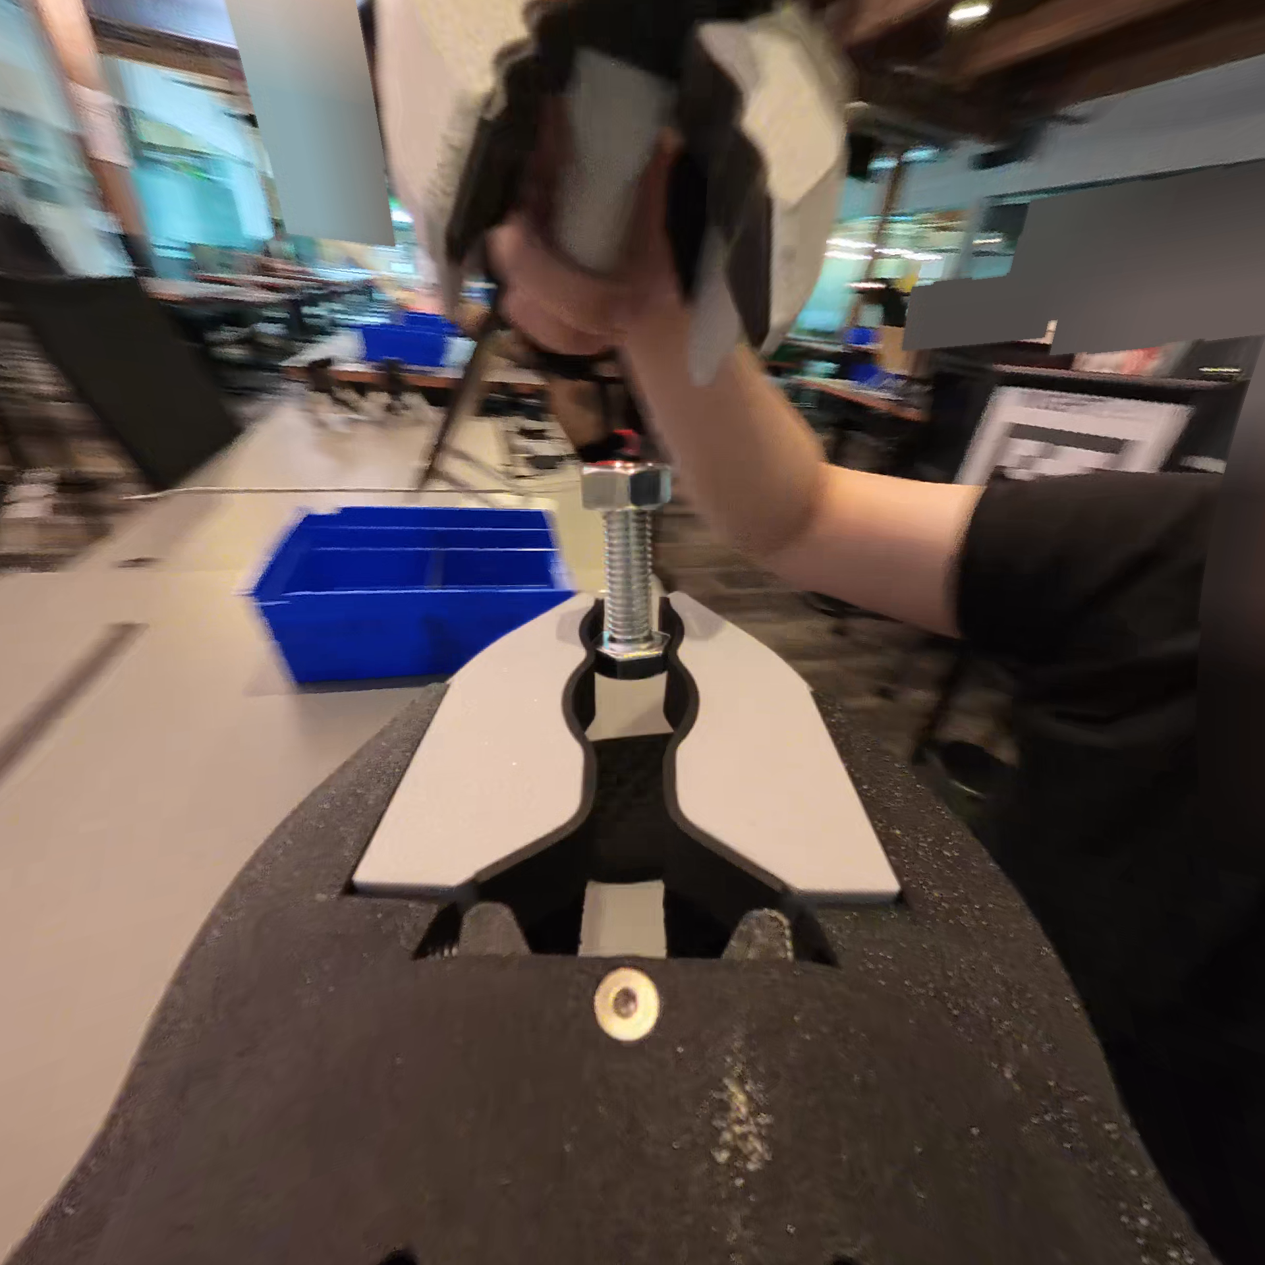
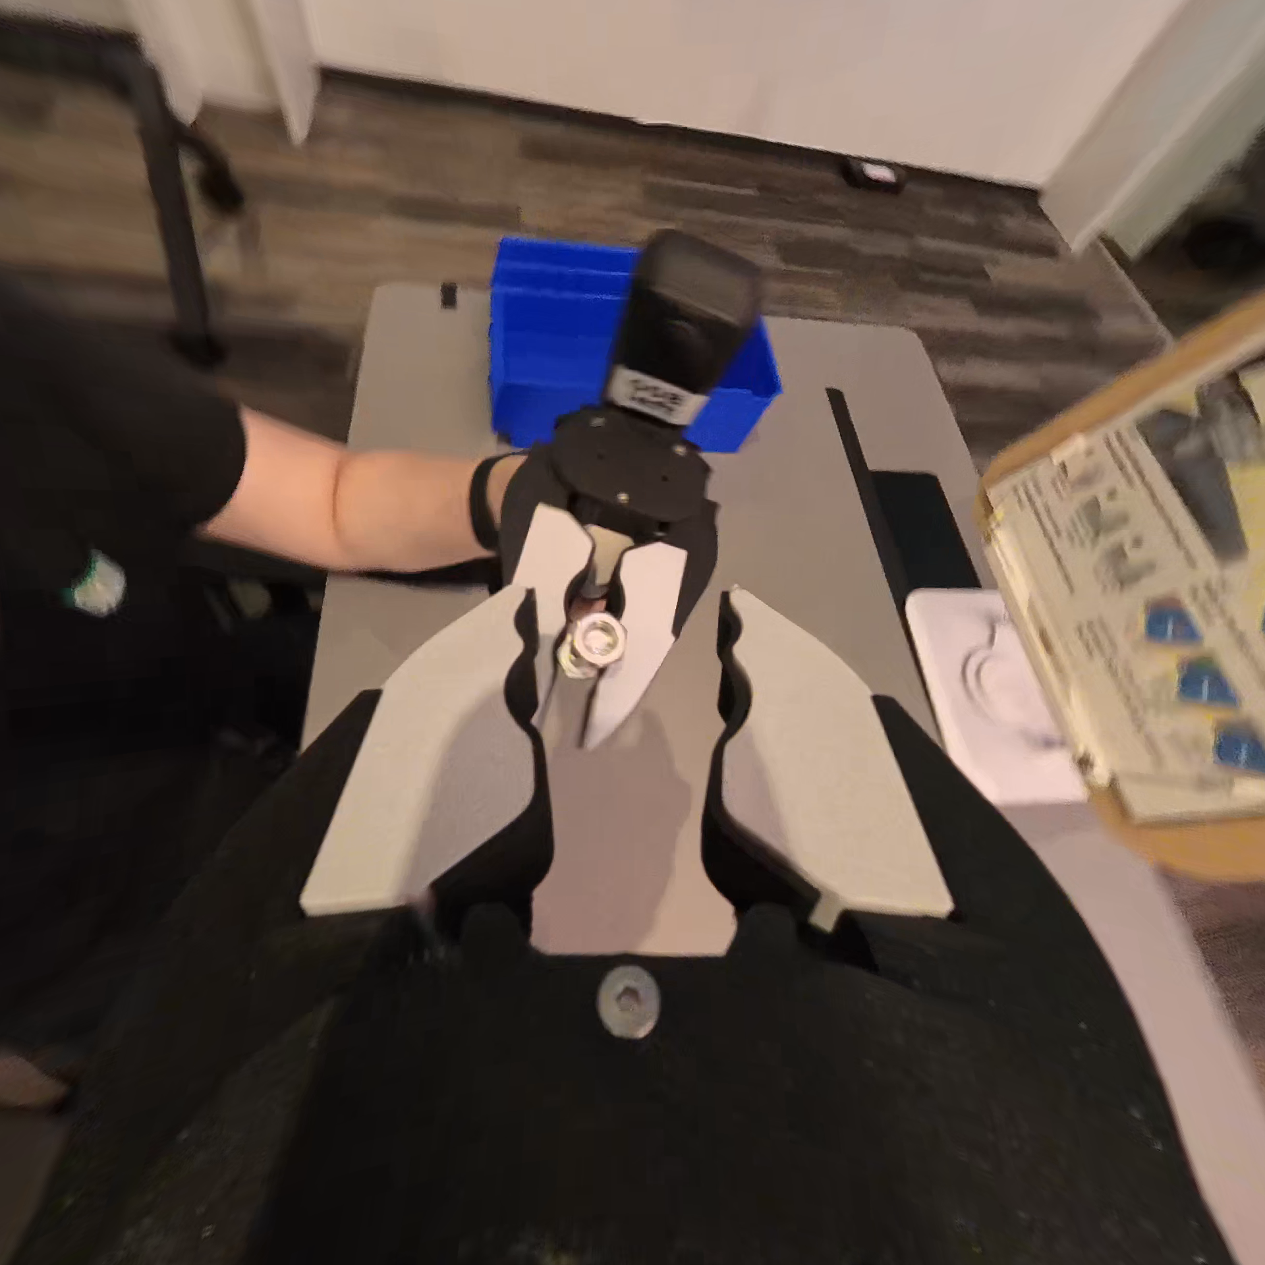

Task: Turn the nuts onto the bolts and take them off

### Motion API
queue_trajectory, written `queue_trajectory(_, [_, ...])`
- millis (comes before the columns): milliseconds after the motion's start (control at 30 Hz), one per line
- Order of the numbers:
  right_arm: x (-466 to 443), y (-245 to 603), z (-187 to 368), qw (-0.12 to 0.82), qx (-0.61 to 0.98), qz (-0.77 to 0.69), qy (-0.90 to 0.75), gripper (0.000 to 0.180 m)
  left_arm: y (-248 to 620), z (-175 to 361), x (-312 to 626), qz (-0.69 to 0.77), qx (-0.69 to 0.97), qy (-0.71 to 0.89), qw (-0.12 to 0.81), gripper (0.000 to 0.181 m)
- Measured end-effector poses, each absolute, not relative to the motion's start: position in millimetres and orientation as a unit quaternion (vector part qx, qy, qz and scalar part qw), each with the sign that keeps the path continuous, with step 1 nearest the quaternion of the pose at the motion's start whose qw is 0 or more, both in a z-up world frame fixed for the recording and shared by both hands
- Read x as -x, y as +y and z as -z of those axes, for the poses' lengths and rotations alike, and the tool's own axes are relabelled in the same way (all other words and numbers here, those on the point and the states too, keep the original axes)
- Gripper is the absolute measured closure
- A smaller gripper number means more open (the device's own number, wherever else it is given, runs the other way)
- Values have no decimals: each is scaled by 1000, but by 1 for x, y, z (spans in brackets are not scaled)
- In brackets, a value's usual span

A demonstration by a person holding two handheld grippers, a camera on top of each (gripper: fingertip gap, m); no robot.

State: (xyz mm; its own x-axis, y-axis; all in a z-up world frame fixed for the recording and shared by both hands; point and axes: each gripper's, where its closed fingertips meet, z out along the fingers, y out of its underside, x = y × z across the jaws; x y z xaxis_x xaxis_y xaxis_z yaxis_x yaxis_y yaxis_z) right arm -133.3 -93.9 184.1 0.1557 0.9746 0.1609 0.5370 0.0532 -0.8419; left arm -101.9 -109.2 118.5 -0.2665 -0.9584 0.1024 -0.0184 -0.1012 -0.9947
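Left gripper point(image 1: 630, 647): fingers pressed in on the hexagonal head of the bolt point(image 1: 627, 582), which sits in the notch near the fingertips. The threaded shank stands upright out of the grip, long axis running toward 12 o'clock in the left wrist view. The nut point(image 1: 625, 484) sits at the very top of the thread, level as far as can be judged; how many turns it is engaged cannot be told.

Right gripper point(image 2: 626, 657): fingers spread wide, holding nothing. In the right wrist view it looks almost straight down the bolt's axis. The nut point(image 2: 600, 640) shows end-on, lying toward 11 o'clock of the midpoint between the fingertips, close against the inner edge of the left-hand finger and well off the right-hand one. In the left wrist view this gripper hangs above the nut, clear of it.

Judgement: the right gripper does the turning, the left only steadies. Before closing, it needs to shift toward 11 o'clock and come down along the axis.

Blue bin point(image 1: 411, 592) stands on the table point(image 1: 103, 787) at 10 o'clock of the bolt.
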Motion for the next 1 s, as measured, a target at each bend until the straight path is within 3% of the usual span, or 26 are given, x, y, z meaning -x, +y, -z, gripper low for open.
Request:
queue_trajectory(167, [122, -57, -185, 420, 757, -252, -432, 148, -54, -114, 96, 466, 530, 459, 540, 166])
queue_trajectory(333, [127, -43, -158, 364, 811, -211, -406, 146, -31, -108, 100, 366, 559, 436, 603, 166])
queue_trajectory(767, [132, -38, -142, 315, 823, -169, -442, 162, -32, -110, 103, 374, 559, 438, 596, 166])
queue_trajectory(900, [131, -53, -143, 297, 765, -155, -550, 162, -58, -109, 99, 444, 535, 491, 525, 166])
queue_trajectory(1000, [133, -77, -142, 292, 674, -149, -662, 162, -94, -104, 101, 523, 504, 548, 416, 166])
